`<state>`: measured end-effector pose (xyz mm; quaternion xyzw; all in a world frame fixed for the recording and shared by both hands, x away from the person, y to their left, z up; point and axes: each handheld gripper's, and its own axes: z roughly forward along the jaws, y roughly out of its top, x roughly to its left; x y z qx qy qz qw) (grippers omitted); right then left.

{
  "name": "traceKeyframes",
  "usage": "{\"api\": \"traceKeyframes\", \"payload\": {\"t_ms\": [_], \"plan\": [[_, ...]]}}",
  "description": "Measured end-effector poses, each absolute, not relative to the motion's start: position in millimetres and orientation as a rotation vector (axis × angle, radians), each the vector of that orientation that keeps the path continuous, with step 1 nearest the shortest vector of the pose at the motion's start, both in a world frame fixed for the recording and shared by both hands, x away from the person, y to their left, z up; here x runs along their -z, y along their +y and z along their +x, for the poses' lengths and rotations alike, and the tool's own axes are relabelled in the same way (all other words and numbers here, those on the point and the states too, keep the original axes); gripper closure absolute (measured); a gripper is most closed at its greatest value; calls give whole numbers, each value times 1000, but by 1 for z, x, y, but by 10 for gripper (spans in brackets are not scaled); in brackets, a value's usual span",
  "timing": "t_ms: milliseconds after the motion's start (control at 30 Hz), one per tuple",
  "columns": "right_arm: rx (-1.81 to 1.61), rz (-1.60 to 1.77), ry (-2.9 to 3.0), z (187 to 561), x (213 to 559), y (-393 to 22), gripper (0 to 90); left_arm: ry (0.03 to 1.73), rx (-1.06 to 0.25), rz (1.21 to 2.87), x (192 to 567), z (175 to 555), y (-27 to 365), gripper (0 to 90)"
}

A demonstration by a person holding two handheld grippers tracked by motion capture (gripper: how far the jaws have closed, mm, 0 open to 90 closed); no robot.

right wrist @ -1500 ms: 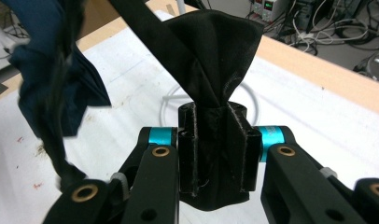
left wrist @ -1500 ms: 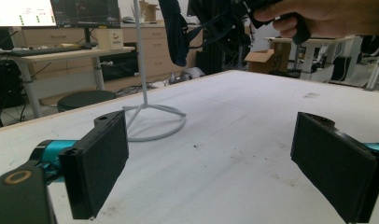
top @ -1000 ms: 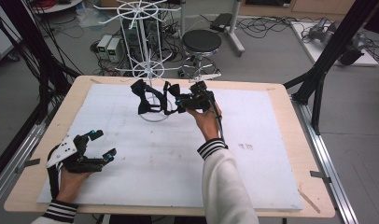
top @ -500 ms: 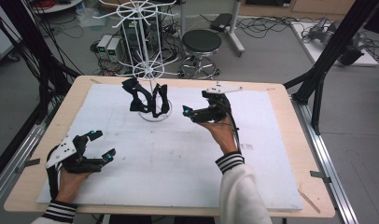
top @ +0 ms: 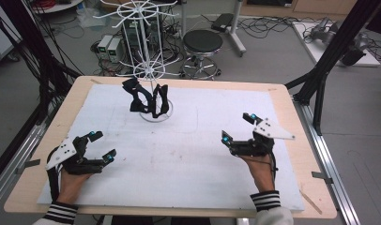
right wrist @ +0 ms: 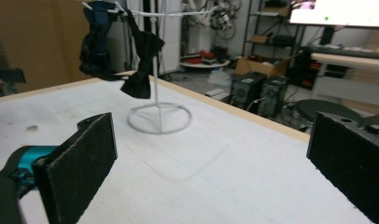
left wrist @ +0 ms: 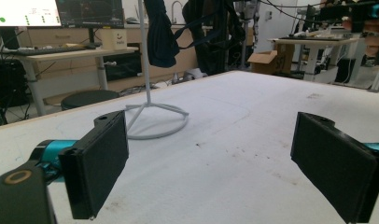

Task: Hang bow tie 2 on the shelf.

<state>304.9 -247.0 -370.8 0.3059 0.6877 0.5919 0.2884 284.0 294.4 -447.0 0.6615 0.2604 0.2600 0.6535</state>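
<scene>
bow ties (top: 146,99): two dark cloth bow ties, hung side by side on the lower arms of the white wire rack; neither gripper touches them. seen from above they sit at about 11 o'clock from the table's middle.
bow ties, right gripper view (right wrist: 117,49): one bluish-black, one black, both dangling from a thin white arm above the ring base, at 11 o'clock of that view.
bow ties, left gripper view (left wrist: 160,32): dark cloth hanging beside the rack's post, at 12 o'clock of that view, upper ends cut off by the frame.
wire rack (top: 153,70): white, upright post with spoke-like arms at two levels, round ring base standing on the white mat near the table's far edge.
white mat (top: 188,154): covers most of the wooden table (top: 292,108); faint marks and specks on it.
right gripper (top: 238,129): held in the person's right hand at about 4 o'clock from the table's middle, well apart from the rack; jaws have just been opening and stand wide apart with nothing between them.
left gripper (top: 97,145): held in the person's left hand at about 8 o'clock, low over the mat; jaws spread wide, nothing between them.
sleeves: striped cuffs at the near edge.
floor beyond table: round stool (top: 202,42), cables, computer boxes.
</scene>
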Motion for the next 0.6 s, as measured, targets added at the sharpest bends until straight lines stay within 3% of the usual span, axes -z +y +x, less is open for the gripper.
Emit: {"api": "traceKeyframes", "payload": {"t_ms": [400, 600], "plan": [[-1613, 941, 1739, 273, 443, -280, 7, 592, -629, 1479, 454, 277, 294, 117], [-1603, 895, 1701, 268, 448, -280, 8, 595, -636, 1458, 455, 274, 294, 117]]}}
